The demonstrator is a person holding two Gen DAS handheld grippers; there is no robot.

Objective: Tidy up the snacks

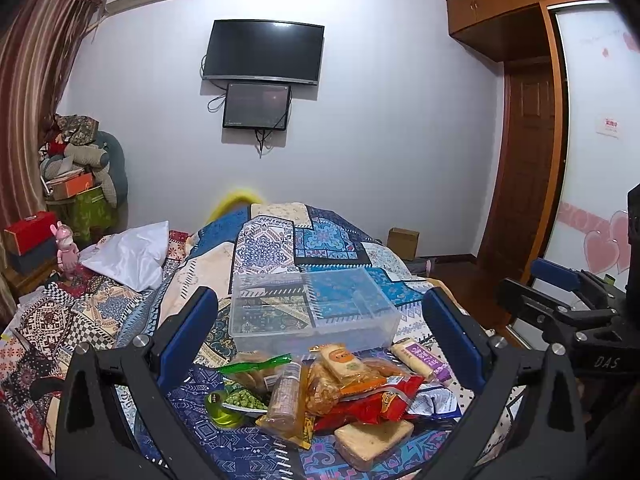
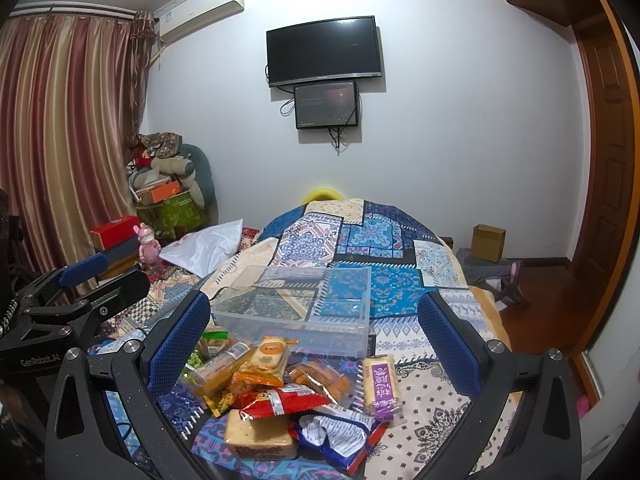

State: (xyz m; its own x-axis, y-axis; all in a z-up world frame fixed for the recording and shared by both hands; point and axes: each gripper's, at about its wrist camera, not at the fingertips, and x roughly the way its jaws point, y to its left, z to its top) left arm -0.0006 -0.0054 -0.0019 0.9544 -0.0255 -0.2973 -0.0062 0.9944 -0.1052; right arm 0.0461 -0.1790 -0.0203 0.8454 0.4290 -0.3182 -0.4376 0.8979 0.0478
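Bedroom, patchwork-quilted bed [image 1: 280,240] as work area. Left gripper [image 1: 320,332] fingers [image 1: 188,332] spread wide, holding nothing; right gripper [image 2: 314,340] likewise wide, empty. Both hover over snack pile [image 1: 320,392], apparently sizing up first pick. Clear plastic bin [image 1: 312,308] just beyond pile, empty, open top facing up, likely destination. Purple-label packet [image 2: 380,386] lies apart, easiest reach. Quilt beyond bin free; bed edge near right.

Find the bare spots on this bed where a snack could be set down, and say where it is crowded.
Free: inside the clear bin, which holds nothing, and the quilt right of the purple-label cracker pack. Crowded: the snack pile just in front of the bin, lying between both open tongs.
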